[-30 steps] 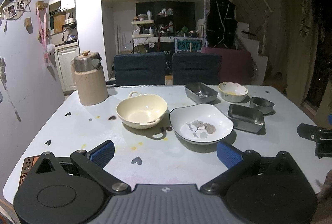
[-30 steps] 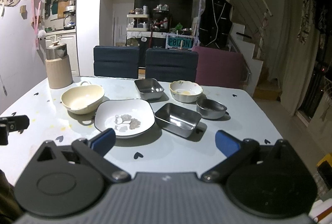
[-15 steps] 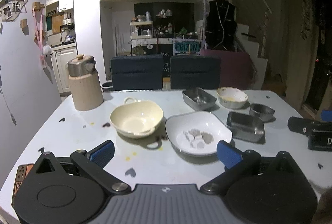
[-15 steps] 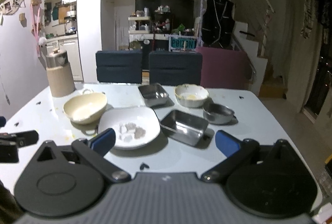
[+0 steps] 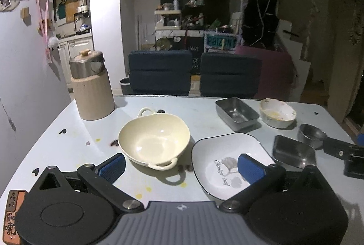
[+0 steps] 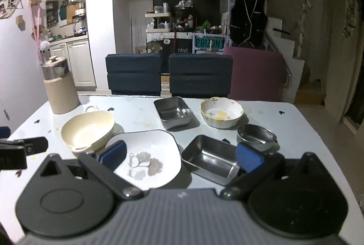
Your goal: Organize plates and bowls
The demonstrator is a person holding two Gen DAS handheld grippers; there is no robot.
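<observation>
A cream two-handled bowl [image 5: 154, 140] [image 6: 87, 129] sits left of centre on the white table [image 5: 68, 149]. A white black-rimmed plate [image 5: 218, 161] [image 6: 147, 151] lies to its right. Two steel rectangular trays [image 6: 174, 112] [image 6: 209, 158], a small round steel bowl [image 6: 256, 136] and a floral bowl [image 6: 221, 113] stand further right. My left gripper [image 5: 182, 164] is open and empty, just short of the cream bowl and the plate. My right gripper [image 6: 180, 155] is open and empty, over the plate and the near tray.
A beige canister with a steel lid [image 5: 91, 90] stands at the table's far left corner. Two dark blue chairs [image 5: 193, 72] and a maroon one [image 6: 257, 72] stand behind the table. A wall runs along the left side.
Both grippers have moved forward and lower toward the dishes, which now look larger. Both stay open and empty. The dishes have not moved.
</observation>
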